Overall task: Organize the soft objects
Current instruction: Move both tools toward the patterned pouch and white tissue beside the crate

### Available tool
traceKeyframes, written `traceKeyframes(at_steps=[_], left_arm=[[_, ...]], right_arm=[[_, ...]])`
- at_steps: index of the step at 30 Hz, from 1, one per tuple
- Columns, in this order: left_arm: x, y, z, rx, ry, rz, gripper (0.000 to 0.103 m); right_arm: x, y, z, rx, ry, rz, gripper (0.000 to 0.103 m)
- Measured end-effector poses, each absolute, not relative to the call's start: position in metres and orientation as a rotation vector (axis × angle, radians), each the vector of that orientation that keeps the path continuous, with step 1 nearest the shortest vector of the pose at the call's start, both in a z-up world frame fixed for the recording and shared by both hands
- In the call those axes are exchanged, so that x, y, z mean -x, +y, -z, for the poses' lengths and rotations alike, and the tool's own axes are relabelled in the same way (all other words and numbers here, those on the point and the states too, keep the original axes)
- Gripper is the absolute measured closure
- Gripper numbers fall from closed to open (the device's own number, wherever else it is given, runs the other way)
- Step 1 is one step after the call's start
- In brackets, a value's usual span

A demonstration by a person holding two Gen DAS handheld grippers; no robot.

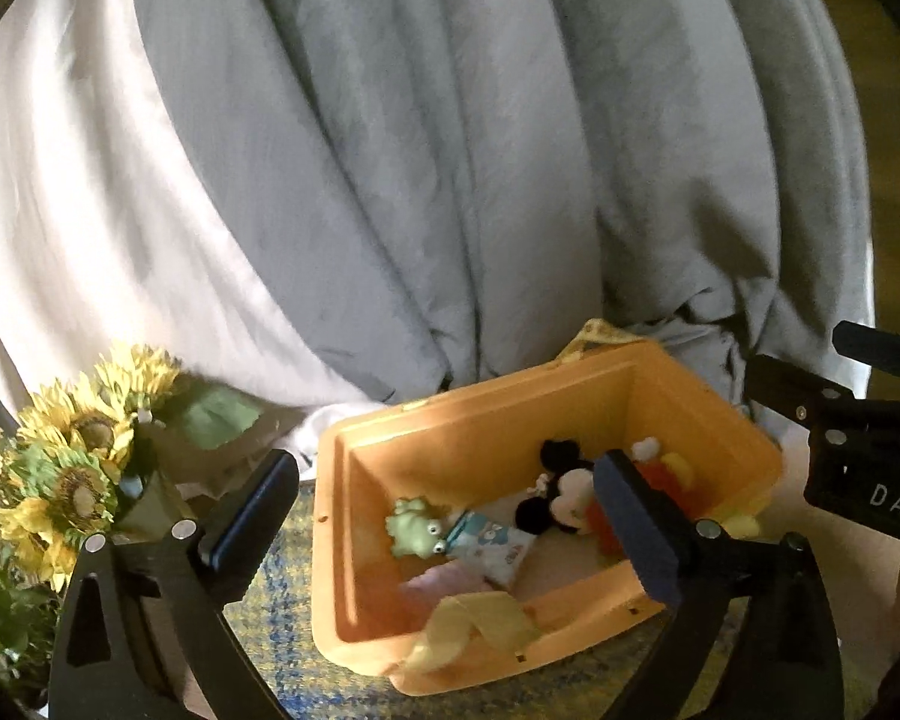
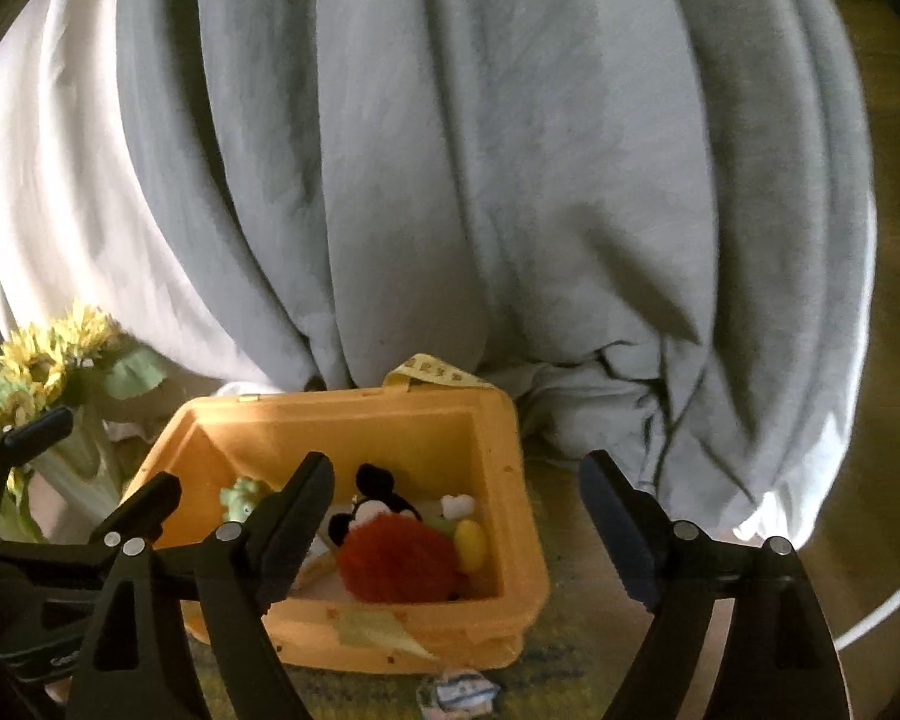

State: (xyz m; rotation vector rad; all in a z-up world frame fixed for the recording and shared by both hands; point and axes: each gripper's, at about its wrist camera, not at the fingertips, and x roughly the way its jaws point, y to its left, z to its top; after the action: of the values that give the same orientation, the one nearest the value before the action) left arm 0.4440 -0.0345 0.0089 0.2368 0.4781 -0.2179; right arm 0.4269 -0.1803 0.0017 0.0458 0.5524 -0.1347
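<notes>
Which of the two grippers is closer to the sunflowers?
Left. The left gripper has the sunflowers right beside its outer finger; the right gripper sits farther over, by the orange bin's other side.

A large grey blanket (image 1: 426,180) hangs in deep vertical folds across most of both views, its lower edge bunched on the floor. Left of it, partly beneath, lies a white sheet (image 1: 72,192), bright where light falls on it. At the lower left stands a bunch of sunflowers (image 1: 72,456) with yellow petals and green leaves; in the right wrist view the same flowers (image 2: 36,366) sit in a pale wrapping or vase, too blurred to tell which. A rug (image 1: 282,618) with a yellow and blue woven pattern covers the floor at the bottom. At the far right edge, bare wooden floor (image 2: 888,276) shows beside the blanket.
</notes>
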Motion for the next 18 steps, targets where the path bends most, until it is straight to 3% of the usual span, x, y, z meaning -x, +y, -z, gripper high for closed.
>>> traceKeyframes(at_steps=[18], left_arm=[[-0.367,-0.057,-0.02,-0.221,0.397,0.38,0.001]], right_arm=[[-0.321,-0.2,-0.026,-0.071,0.449,0.365,0.01]])
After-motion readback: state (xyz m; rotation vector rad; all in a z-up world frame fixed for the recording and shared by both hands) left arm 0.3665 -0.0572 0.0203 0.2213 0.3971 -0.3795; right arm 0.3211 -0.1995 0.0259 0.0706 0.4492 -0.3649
